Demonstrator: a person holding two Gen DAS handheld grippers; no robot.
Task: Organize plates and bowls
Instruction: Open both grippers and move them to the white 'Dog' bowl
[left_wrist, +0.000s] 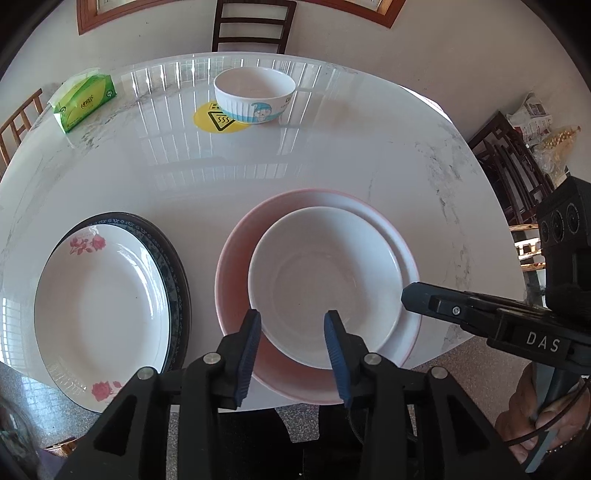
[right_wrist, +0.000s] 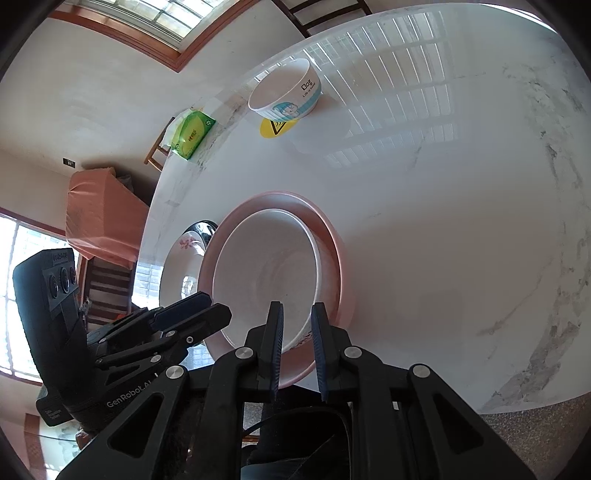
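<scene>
A round white tabletop (left_wrist: 332, 158) of glossy, grey-veined marble carried everything. At its far side a ribbed white bowl with a blue band and a cartoon print (left_wrist: 255, 95) stood upright and empty, partly covering a yellow round sticker with a heat warning sign (left_wrist: 218, 120). A green tissue pack (left_wrist: 84, 101) lay near the far left edge. Dark wooden chairs (left_wrist: 253, 26) stood around the table, well clear of the dishes.

Near the front edge, a plain white bowl (left_wrist: 325, 280) sat nested inside a wider pink bowl (left_wrist: 236, 258); both were smooth, round and empty, and the pink one jutted slightly past the table's rim. Just beside them on the left, a white plate with red rose prints (left_wrist: 99, 314) lay stacked on a dark plate with a blue patterned rim (left_wrist: 173, 266), also overhanging the edge.

The left tool (left_wrist: 291, 321) hovered over the near rim of the white bowl with its blue ribbed pads parted; the rim showed between them, but the pads did not press on it. The right tool (right_wrist: 297, 314) reached in from the right side, its tip at the right rim of the nested bowls. Its jaws stood almost closed, with only a narrow gap; in the right wrist view the bowl rims appeared in that gap, but whether the pads pinched them could not be told. A hand (left_wrist: 543, 417) held its handle at the lower right.
</scene>
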